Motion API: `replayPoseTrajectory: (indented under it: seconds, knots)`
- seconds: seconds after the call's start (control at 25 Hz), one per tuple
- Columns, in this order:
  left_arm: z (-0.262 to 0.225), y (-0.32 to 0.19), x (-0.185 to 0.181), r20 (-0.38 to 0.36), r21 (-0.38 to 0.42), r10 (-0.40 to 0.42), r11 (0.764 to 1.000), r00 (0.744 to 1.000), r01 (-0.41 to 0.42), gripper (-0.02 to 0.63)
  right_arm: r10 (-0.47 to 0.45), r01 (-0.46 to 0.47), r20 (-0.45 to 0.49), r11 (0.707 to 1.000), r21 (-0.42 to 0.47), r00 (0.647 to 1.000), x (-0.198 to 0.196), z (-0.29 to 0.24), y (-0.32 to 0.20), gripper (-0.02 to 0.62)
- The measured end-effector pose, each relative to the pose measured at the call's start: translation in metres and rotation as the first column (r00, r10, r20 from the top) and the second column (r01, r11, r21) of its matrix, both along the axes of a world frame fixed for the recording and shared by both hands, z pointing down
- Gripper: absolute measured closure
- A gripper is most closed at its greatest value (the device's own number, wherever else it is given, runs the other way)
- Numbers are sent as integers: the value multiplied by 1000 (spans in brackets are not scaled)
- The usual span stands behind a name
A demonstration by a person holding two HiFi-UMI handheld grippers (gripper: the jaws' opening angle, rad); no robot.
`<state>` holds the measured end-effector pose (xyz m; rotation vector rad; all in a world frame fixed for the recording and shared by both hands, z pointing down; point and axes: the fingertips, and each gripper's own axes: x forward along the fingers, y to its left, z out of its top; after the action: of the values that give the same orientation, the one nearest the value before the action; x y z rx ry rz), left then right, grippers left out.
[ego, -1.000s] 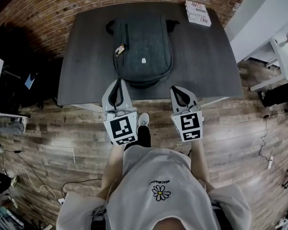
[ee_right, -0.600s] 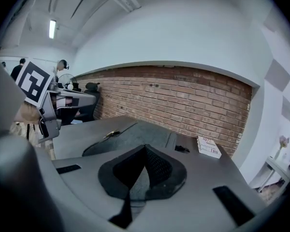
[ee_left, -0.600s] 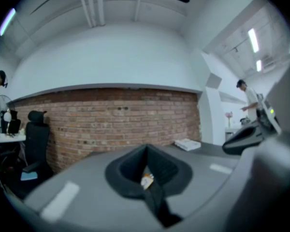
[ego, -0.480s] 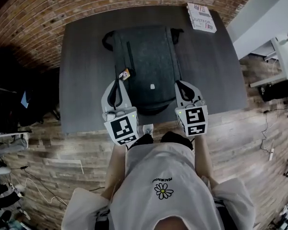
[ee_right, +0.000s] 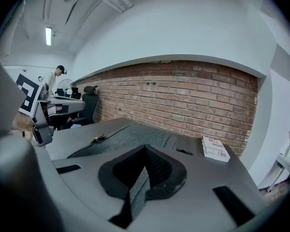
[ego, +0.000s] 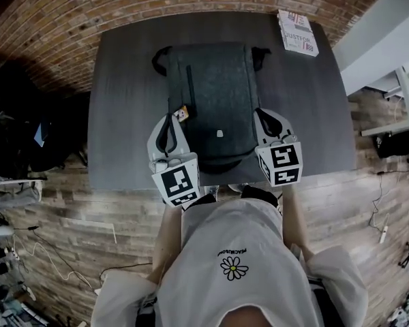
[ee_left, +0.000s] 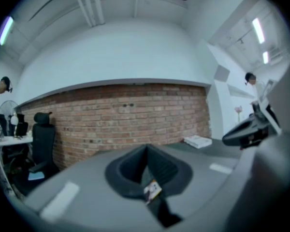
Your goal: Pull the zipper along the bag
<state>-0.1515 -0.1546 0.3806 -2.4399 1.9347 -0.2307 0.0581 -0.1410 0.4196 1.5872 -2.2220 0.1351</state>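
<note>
A dark grey backpack lies flat on the dark table, and it shows again in the right gripper view as a long grey slope. A small yellow tag hangs at its left side seam; in the left gripper view the tag appears in the slit below the jaw tips. My left gripper is shut beside that tag, at the bag's near left edge, with nothing visibly gripped. Level with it, my right gripper is shut and empty at the bag's near right edge.
A book lies at the table's far right corner, close to the brick wall. A black office chair and desks stand off to the left. People stand far off in the room. The table's near edge runs under both grippers.
Both grippers have moved forward from over the floor to over the table's near edge, flanking the backpack. Their jaws stay shut.
</note>
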Motion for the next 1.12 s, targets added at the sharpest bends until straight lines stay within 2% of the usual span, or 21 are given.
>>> replayPoseTrajectory:
  seconds: [0.24,0.44,0.64,0.92,0.96,1.0,1.04,1.12]
  knots:
    - [0,-5,14,13,0,-61,998,998,61,601,-77,77,-15,997,3,997,14,-5,-13,595]
    - [-5,-5,36,58,22,-50,999,997,49,601,-90,90,13,996,-3,996,30,-3,-19,595]
    - [-10,-4,46,72,38,-58,998,996,55,601,-107,107,20,994,2,994,39,-4,-30,595]
    - [-2,0,49,68,7,-79,997,995,79,600,-144,144,-12,990,5,990,49,-11,-59,594]
    - [-1,1,49,66,2,-79,997,995,79,600,-159,159,-29,987,3,987,50,-12,-65,585]
    - [2,3,51,65,-6,-78,997,995,78,600,-176,176,-47,984,-2,983,50,-11,-70,530]
    - [5,4,53,64,-20,-74,997,995,76,600,-193,193,-63,981,-9,979,51,-10,-75,504]
    - [15,7,61,60,-62,-65,996,996,69,600,-222,221,-84,975,-24,971,55,-6,-85,503]
